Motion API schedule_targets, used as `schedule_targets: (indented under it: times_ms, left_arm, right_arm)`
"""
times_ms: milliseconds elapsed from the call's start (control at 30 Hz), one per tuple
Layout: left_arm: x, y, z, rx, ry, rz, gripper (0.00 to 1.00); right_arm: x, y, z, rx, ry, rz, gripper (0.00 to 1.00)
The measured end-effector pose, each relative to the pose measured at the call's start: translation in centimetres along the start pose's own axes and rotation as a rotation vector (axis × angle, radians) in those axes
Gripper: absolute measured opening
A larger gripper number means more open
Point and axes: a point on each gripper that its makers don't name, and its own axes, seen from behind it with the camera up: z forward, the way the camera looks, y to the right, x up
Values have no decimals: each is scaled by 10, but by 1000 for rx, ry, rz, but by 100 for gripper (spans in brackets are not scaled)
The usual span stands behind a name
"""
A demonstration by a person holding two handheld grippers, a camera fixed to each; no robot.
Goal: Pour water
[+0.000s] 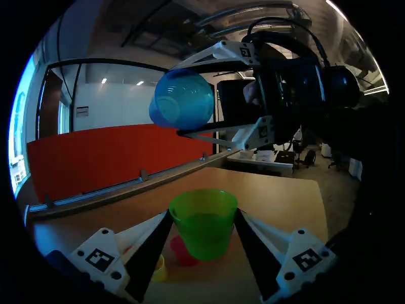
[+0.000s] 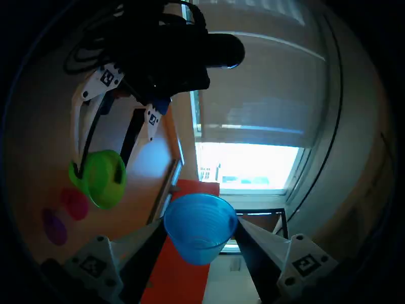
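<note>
Mid-pour, I judge: my right gripper (image 2: 200, 224) clamps blue cup (image 2: 201, 235), tipped above green cup (image 1: 204, 233), itself clamped by left gripper (image 1: 203, 215). Next, likely: bring blue cup upright.

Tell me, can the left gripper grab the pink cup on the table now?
Probably not yet. The left gripper is shut on the green cup, so it's full, though the pink cup sits free on the table.

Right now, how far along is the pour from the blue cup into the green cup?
Done: the green cup in the left gripper looks partly filled. In hand: the right gripper holds the blue cup tipped sideways above it; I see no stream. Left: probably righting the blue cup and setting both down.
</note>
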Motion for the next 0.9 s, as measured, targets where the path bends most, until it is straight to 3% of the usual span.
schedule_targets:
  times_ms: [233,600,767,900]
  left_arm:
    - [1,0,-1,0,1,1,86]
    - [1,1,0,2,2,2,86]
    - [1,-1,-1,6,2,0,86]
    - [2,-2,-1,11,2,-1,86]
  right_arm:
    - [2,0,-2,-9,12,42,91]
    - [-1,-3,-5,-21,19,173,91]
    - [-11,-3,-5,-34,-6,250,91]
    - [-17,-7,-8,-36,-13,344,91]
